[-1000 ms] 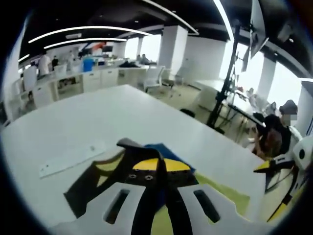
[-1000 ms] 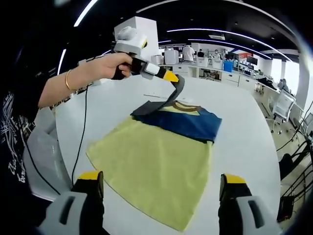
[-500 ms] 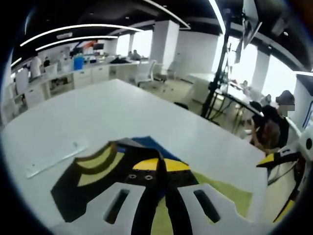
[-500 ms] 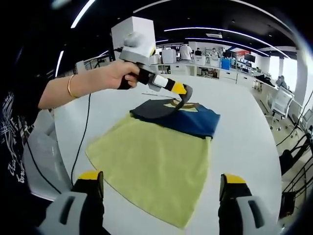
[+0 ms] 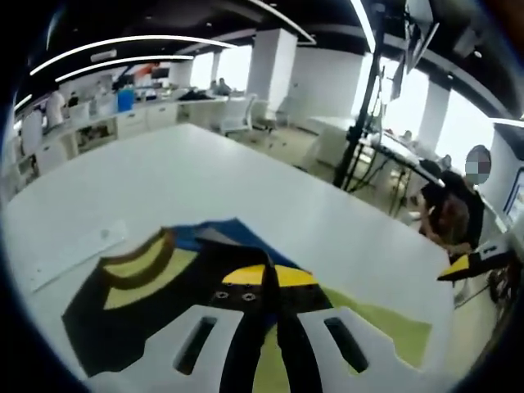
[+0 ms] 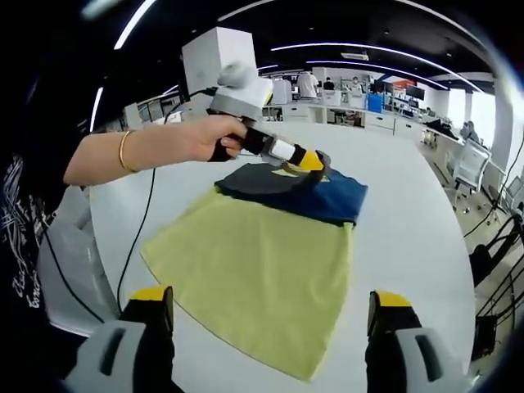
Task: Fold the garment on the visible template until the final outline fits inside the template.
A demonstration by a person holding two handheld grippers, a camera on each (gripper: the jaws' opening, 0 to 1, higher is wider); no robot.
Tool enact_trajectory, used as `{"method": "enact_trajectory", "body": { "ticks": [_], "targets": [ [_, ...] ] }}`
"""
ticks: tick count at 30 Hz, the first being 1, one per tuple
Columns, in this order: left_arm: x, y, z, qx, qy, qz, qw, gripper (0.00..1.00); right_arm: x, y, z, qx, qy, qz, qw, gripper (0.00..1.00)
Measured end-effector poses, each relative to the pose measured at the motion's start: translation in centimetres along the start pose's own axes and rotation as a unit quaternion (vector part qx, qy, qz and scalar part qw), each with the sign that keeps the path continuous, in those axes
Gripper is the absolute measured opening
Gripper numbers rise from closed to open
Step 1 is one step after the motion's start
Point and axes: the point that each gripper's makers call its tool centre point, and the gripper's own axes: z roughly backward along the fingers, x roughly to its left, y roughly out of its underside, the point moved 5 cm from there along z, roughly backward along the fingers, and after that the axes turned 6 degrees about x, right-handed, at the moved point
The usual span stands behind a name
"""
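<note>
In the left gripper view my left claw sits low at centre, clenched on the dark sleeve of the yellow-and-blue garment spread over the white bench, while in the right gripper view my right claw stands released at the bottom, the garment lying mid-frame.

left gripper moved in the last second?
Yes. In the right gripper view the left gripper has come down and across, carrying the dark sleeve over the garment's blue band.
</note>
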Motion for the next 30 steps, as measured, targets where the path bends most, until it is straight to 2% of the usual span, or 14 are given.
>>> {"method": "enact_trajectory", "body": {
  "ticks": [8, 17, 20, 22, 23, 25, 28, 30],
  "targets": [
    [-0.1, 1.4, -2.2, 0.021, 0.012, -0.01, 0.9997, 0.0, -0.4, 0.2, -0.2, -0.001, 0.0, -0.006, 1.0, 0.99],
    [-0.1, 2.3, -3.7, 0.02, 0.029, -0.023, 0.9991, 0.0, -0.6, 0.3, -0.4, -0.001, 0.001, -0.009, 1.0, 0.99],
    [-0.9, 2.0, -4.0, -0.01, 0.061, -0.015, 0.998, 0.0, -0.7, 0.3, -0.4, -0.001, 0.002, -0.01, 0.9999, 0.99],
    [-1.1, 2.2, -3.7, -0.004, 0.058, -0.02, 0.9981, 0.04, -0.7, 0.3, -0.5, -0.003, 0.003, -0.012, 0.9999, 0.99],
    [-1.1, 2.2, -3.5, -0.001, 0.051, -0.04, 0.9979, 0.06, -0.7, 0.3, -0.5, -0.003, 0.003, -0.013, 0.9999, 0.99],
    [-0.9, 2.2, -3.1, -0.004, 0.042, -0.053, 0.9977, 0.09, -0.7, 0.3, -0.6, -0.003, 0.003, -0.014, 0.9999, 0.99],
    [-0.6, 2.1, -2.6, -0.012, 0.043, -0.043, 0.9981, 0.13, -0.6, 0.3, -0.6, -0.004, 0.001, -0.014, 0.9999, 0.99],
    [-0.2, 2.2, -2.2, -0.012, 0.037, -0.043, 0.9983, 0.19, -0.6, 0.2, -0.7, -0.004, 0.0, -0.013, 0.9999, 0.99]
  ]
}}
